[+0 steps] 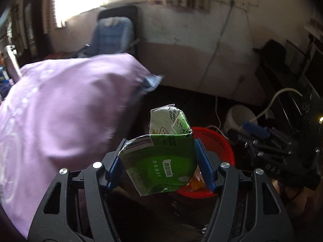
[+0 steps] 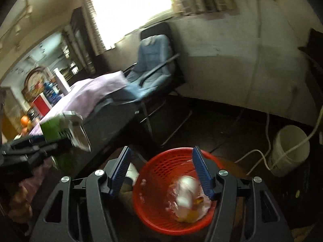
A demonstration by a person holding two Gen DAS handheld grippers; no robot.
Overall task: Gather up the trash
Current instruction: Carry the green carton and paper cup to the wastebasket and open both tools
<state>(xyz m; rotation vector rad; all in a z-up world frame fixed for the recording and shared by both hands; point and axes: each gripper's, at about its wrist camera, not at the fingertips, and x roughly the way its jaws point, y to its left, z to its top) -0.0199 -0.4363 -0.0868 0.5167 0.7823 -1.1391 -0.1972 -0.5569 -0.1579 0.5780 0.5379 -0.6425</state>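
Green and white, a crushed carton (image 1: 161, 151) is clamped between the blue pads (image 1: 205, 161) of the left gripper (image 1: 159, 161), its folded top sticking up past the fingertips. Behind and below the carton a red basket (image 1: 220, 147) is seen on the dark floor, with something orange at its bottom. A lilac cloth (image 1: 66, 117) fills the left of the left wrist view, and a blue-covered chair (image 1: 113, 36) is placed against the pale wall under a bright window. A white bucket (image 1: 236, 117) with a pale hose over it is set on the floor to the right of the basket.

From the right wrist view, the right gripper (image 2: 161, 171) is held over the basket (image 2: 153, 181) with its jaws parted and nothing between the pads (image 2: 201, 173). Inside the basket a blurred white wad (image 2: 186, 193) lies on crumpled pale wrapping, with a bit of yellow beneath. Whether the wad is at rest cannot be told from the blur. At the left edge of this view the left gripper (image 2: 50, 141) and its carton (image 2: 60, 131) are seen beside the cloth-covered table (image 2: 90, 92), well apart from the basket. The bucket (image 2: 288, 149) is seen at the right, near the wall.
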